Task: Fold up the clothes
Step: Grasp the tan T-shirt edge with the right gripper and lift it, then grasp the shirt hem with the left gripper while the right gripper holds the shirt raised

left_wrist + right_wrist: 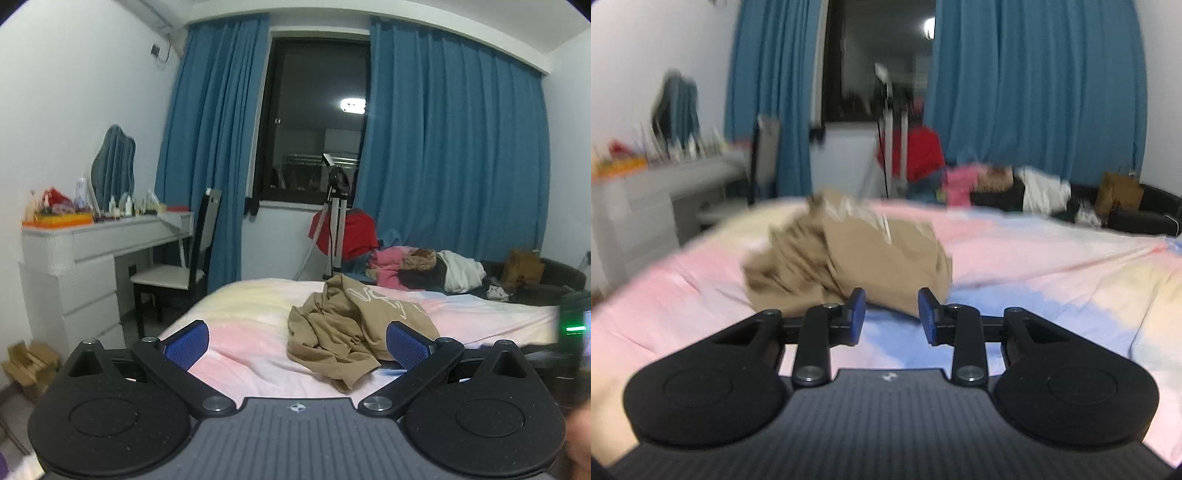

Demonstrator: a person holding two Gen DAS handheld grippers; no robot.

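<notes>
A crumpled tan garment with a white print lies in a heap on the pink and pastel bed sheet. My left gripper hovers over the bed, wide open and holding nothing, just short of the garment's near edge. The right wrist view is blurred; there the tan garment lies straight ahead on the bed sheet. My right gripper is open by a narrower gap, its blue pads just short of the garment's near edge, with nothing between them.
A heap of mixed clothes lies on a dark sofa past the bed's far side. A tripod stands by the window with blue curtains. A white dresser and chair stand at the left.
</notes>
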